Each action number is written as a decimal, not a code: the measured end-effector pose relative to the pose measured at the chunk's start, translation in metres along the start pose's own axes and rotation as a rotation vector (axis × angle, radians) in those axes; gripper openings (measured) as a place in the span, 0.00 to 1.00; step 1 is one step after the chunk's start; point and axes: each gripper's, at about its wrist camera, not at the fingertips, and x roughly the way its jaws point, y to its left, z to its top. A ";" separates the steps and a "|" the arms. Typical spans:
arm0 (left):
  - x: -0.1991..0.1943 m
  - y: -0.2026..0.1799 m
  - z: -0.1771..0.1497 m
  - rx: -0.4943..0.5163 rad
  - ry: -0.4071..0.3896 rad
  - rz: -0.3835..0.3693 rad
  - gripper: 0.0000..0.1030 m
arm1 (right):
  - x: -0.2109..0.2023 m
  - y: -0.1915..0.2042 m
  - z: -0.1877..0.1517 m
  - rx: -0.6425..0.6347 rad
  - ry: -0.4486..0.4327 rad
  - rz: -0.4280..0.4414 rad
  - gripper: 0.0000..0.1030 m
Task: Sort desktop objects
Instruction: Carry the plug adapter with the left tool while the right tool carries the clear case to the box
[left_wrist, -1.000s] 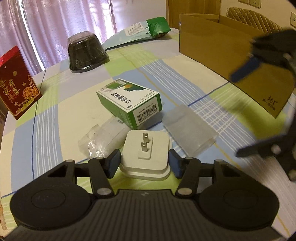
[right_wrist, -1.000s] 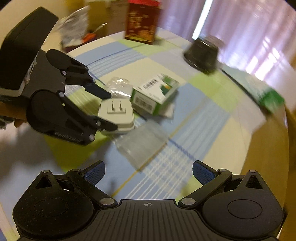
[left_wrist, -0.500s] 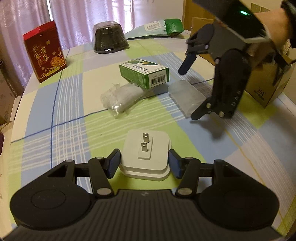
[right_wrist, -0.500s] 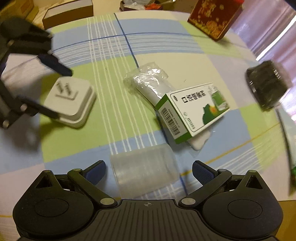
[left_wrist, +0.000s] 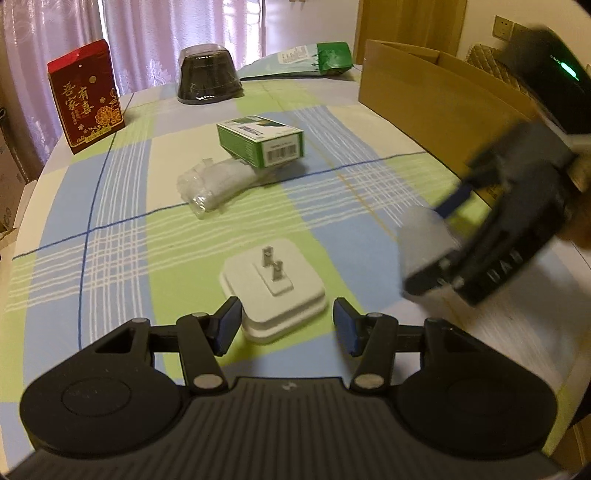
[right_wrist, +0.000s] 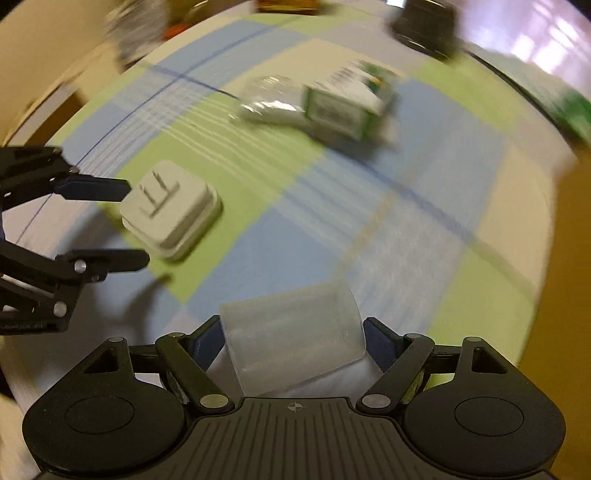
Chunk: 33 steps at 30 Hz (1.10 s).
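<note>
Cardboard box (left_wrist: 436, 92): open-topped, far right of the checked tablecloth (left_wrist: 122, 206). Right gripper (right_wrist: 293, 341): fingers clamped on the frosted plastic case (right_wrist: 291, 332), its long axis crosswise between them, box lying to the right. White plug adapter (left_wrist: 275, 286): prongs up, flat on the cloth between the left gripper's (left_wrist: 286, 323) spread, non-touching fingers. Green carton (left_wrist: 264, 144): farther off, resting on a clear wrapped packet (left_wrist: 218, 181).
</note>
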 end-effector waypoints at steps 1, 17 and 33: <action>-0.001 -0.002 -0.002 0.000 0.003 0.000 0.48 | -0.005 0.002 -0.011 0.033 -0.013 -0.018 0.78; 0.028 -0.007 0.020 -0.199 0.035 0.149 0.73 | -0.026 0.008 -0.039 0.105 -0.219 -0.022 0.78; 0.015 0.011 0.006 -0.115 0.059 0.097 0.68 | -0.017 0.006 -0.039 0.120 -0.262 -0.002 0.78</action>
